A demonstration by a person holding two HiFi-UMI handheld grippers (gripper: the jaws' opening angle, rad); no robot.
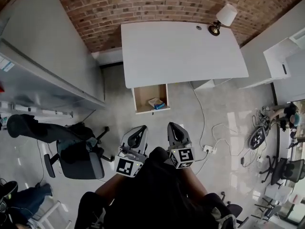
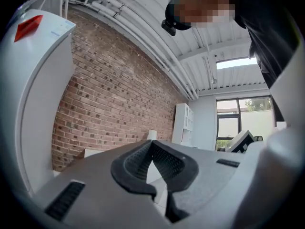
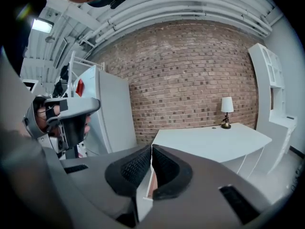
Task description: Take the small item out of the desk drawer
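Observation:
A white desk (image 1: 181, 51) stands against the brick wall, its wooden drawer (image 1: 141, 99) pulled out toward me. Inside the drawer lies a small blue and white item (image 1: 156, 102). My left gripper (image 1: 137, 135) and right gripper (image 1: 174, 130) hover side by side near my body, well short of the drawer. Both are shut with nothing between the pads. In the right gripper view the shut right gripper (image 3: 151, 150) points at the desk (image 3: 209, 142). The left gripper (image 2: 152, 146) in its own view points up toward the brick wall.
A lamp (image 1: 222, 19) stands on the desk's far right corner. A black office chair (image 1: 76, 151) sits to my left on the floor. White cables and a power strip (image 1: 208, 149) run across the floor to the right. Grey partitions (image 1: 43, 56) line the left side.

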